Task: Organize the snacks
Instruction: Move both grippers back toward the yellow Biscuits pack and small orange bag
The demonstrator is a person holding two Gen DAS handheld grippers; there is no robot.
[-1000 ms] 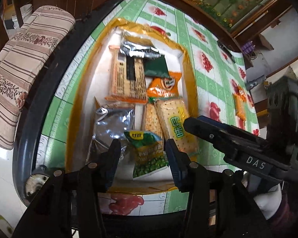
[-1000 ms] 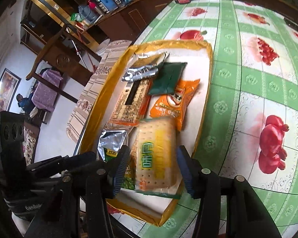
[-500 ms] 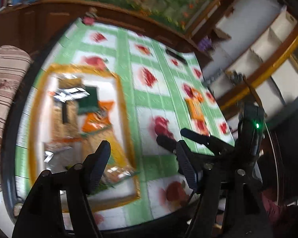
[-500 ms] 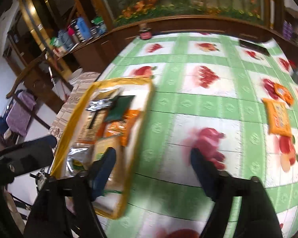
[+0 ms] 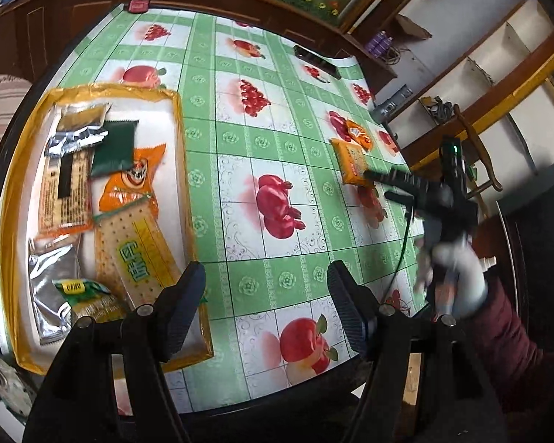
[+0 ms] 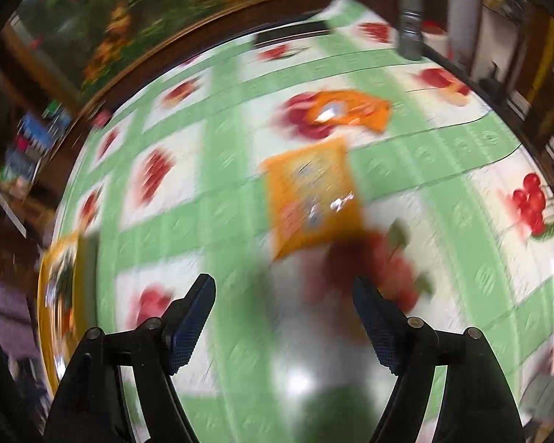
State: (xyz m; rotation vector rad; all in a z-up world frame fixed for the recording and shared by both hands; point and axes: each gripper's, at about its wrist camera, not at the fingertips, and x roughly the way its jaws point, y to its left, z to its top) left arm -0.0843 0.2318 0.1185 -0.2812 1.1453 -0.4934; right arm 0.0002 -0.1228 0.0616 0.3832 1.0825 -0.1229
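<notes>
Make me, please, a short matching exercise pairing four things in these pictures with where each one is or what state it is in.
Things:
1. cracker pack
2. flat orange packet
3. dark green packet
4. right gripper

Places or states:
A. open, holding nothing
B. in the yellow tray, at its near end
C. on the bare tablecloth, outside the tray
D. in the tray, towards its far end

Pairs: 1-B, 2-C, 3-D, 4-A
</notes>
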